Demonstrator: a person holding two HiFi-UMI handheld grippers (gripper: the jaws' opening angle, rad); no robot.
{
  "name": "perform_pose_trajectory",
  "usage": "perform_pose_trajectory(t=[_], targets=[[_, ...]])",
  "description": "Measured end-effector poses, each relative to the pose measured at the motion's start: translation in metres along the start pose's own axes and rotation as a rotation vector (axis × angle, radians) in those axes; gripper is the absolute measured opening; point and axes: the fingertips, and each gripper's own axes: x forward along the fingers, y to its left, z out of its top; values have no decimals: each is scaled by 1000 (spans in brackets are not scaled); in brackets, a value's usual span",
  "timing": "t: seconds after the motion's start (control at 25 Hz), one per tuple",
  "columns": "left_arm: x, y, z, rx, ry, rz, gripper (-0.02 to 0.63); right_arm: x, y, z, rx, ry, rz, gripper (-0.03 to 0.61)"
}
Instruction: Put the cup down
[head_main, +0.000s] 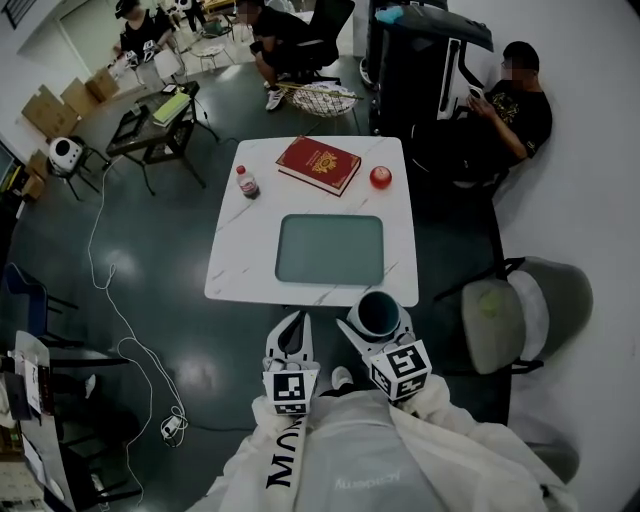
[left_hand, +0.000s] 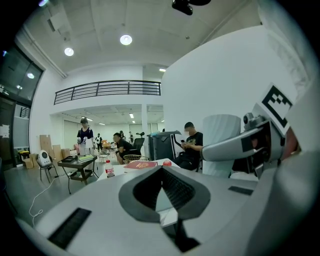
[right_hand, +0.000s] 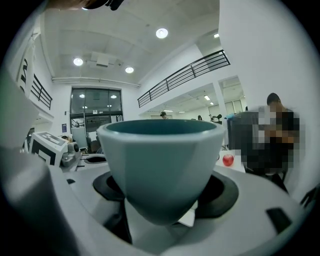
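At the lower centre, the cup (head_main: 378, 312) is clamped between the jaws of the right gripper (head_main: 374, 334). Beside it, the left gripper (head_main: 292, 338) is seen closed and empty. Beyond, the white table (head_main: 245, 265) is barely reached. Setting down and release are judged outstanding.
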Motion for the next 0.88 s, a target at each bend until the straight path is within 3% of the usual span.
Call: perform_pose_trajectory(t=[0.6,0.88], targets=[[13,4,-6,-16,5,-40,12,4,-9,2,-23,12,-59,373],[10,12,-8,-21,21,-15,11,11,-15,8,-17,6,-63,373]])
